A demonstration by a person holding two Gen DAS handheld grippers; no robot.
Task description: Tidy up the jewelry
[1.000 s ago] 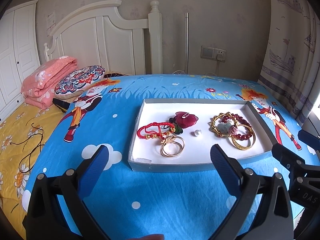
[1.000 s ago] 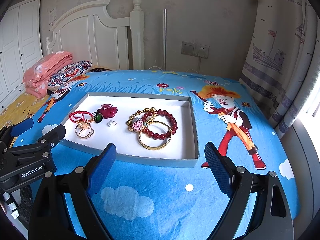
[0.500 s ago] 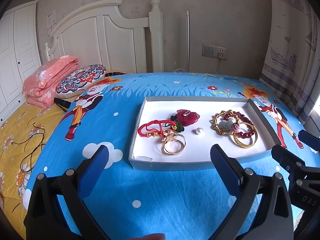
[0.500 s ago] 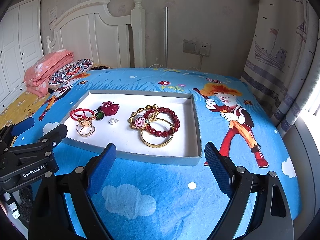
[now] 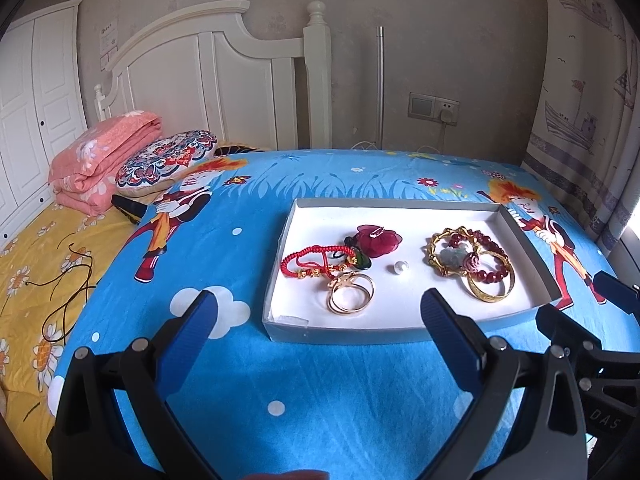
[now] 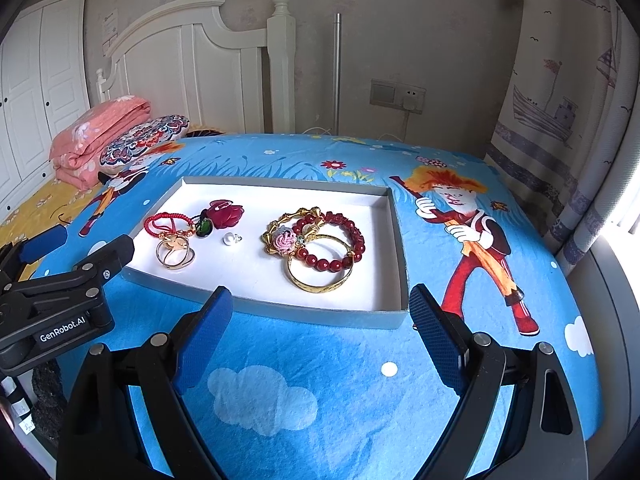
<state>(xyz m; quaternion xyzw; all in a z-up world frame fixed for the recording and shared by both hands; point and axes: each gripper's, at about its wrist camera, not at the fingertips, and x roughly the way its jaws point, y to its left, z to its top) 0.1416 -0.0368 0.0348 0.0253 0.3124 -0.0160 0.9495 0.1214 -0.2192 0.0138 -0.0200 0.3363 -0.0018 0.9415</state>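
Bedding in bright blue point(image 5: 328, 396), printed with cartoon figures and white clouds, covers the bed and carries everything else. Near its middle sits a shallow grey tray point(image 5: 348, 334) with a white floor, long side toward both cameras. The left gripper point(image 5: 320, 312) hovers just short of the tray's near wall, its blue-padded jaws spread wide and empty; the right gripper point(image 6: 316, 308) hangs beside it at the same near edge, likewise spread wide with nothing between the pads. Inside the tray, toward its right half, a plain gold bangle point(image 6: 320, 270) lies under a dark red bead bracelet point(image 6: 340, 240), which overlaps an ornate gold bracelet point(image 6: 280, 226) bearing a pink knotted charm. In the left half, a red cord bracelet point(image 5: 308, 260) with gold beads touches a maroon flower piece point(image 5: 378, 240), and a pair of interlocked gold rings point(image 5: 352, 298) lies just in front of the cord. A single white pearl point(image 5: 400, 267) rests alone between the two clusters.
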